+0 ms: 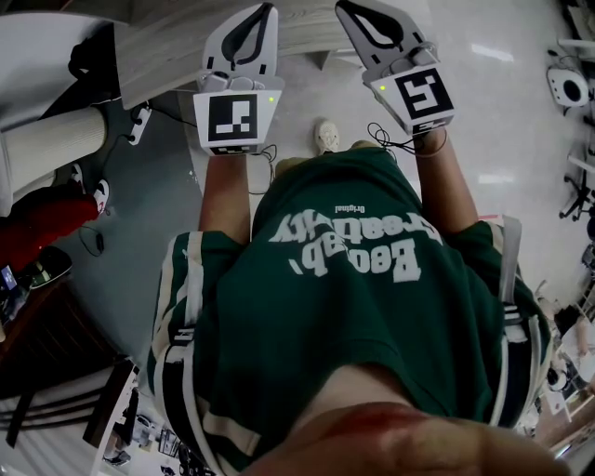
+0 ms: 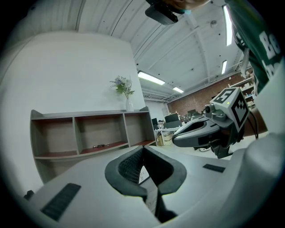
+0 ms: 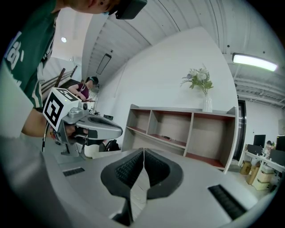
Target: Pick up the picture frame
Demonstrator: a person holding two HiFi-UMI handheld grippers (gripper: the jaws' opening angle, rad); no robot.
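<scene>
No picture frame shows plainly in any view. My left gripper (image 1: 266,8) and right gripper (image 1: 342,6) are held out side by side in front of me, roughly level, toward a low open shelf unit (image 2: 89,129). In the left gripper view the left gripper (image 2: 143,148) has its jaws together with nothing between them; a small white printed thing (image 2: 141,174) shows behind the pads, too little of it to tell what it is. The right gripper (image 3: 143,149) is shut and empty too. Each gripper shows in the other's view: the right gripper (image 2: 178,137) and the left gripper (image 3: 119,131).
A glass vase of flowers (image 3: 201,84) stands on the shelf unit's top. A small dark thing (image 3: 168,137) lies in its middle bay. The shelf's wooden top (image 1: 167,46) is at the head view's upper left. A seated person in red (image 1: 46,223) is at the left.
</scene>
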